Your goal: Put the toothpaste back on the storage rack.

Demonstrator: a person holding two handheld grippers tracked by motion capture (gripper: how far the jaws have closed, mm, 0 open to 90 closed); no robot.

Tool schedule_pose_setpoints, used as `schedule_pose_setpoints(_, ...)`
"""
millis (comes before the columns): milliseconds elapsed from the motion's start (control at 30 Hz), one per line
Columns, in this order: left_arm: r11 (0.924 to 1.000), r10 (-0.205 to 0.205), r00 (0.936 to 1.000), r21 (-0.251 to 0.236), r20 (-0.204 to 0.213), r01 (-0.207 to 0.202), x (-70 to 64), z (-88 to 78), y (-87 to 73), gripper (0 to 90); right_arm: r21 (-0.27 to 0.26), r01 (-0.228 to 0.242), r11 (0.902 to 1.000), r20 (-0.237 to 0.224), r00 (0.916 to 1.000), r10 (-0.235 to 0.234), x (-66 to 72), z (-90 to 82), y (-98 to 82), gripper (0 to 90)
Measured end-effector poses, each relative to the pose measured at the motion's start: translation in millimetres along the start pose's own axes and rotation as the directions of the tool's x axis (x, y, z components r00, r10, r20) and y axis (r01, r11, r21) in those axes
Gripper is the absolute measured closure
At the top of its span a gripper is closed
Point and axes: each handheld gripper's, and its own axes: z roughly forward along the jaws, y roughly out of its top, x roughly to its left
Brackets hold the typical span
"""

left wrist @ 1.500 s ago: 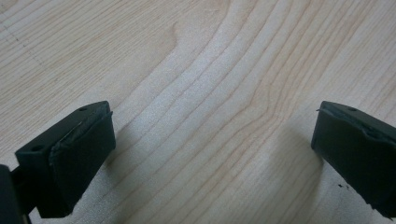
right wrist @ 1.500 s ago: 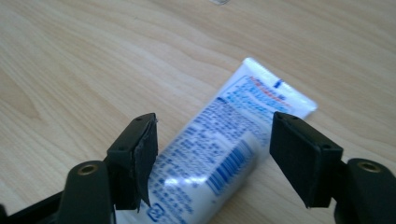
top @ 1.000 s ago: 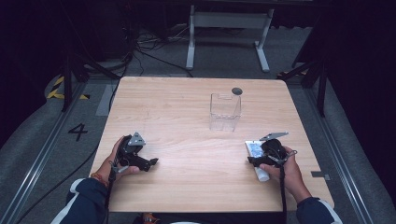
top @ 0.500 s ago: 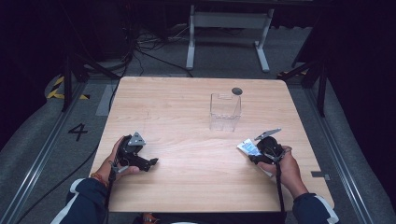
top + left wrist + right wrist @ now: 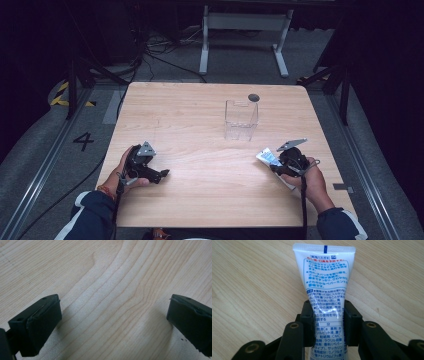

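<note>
Here, right gripper (image 5: 328, 315) fingers (image 5: 307, 315) tight on white tube (image 5: 325, 272); left gripper (image 5: 113, 320) agape.

The right hand-held gripper (image 5: 329, 315) clamps a white printed tube (image 5: 325, 277) above the wooden table (image 5: 252, 285).

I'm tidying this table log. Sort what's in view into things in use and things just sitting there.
In use:
- white tube, clamped between the right gripper jaws
- clear container, probably its destination

Just there:
- left gripper, open over bare table
- dark round spot behind the container
</note>
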Motion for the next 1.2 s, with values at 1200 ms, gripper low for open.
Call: schedule_pose_setpoints(1200, 1.0000, 0.000, 1.0000, 0.000, 0.000, 0.000, 0.0, 0.0, 0.0, 0.1, -0.441, 0.018, 0.8973, -0.040, 0.9984, -0.040, -11.7, -75.9, 22.6, 68.5)
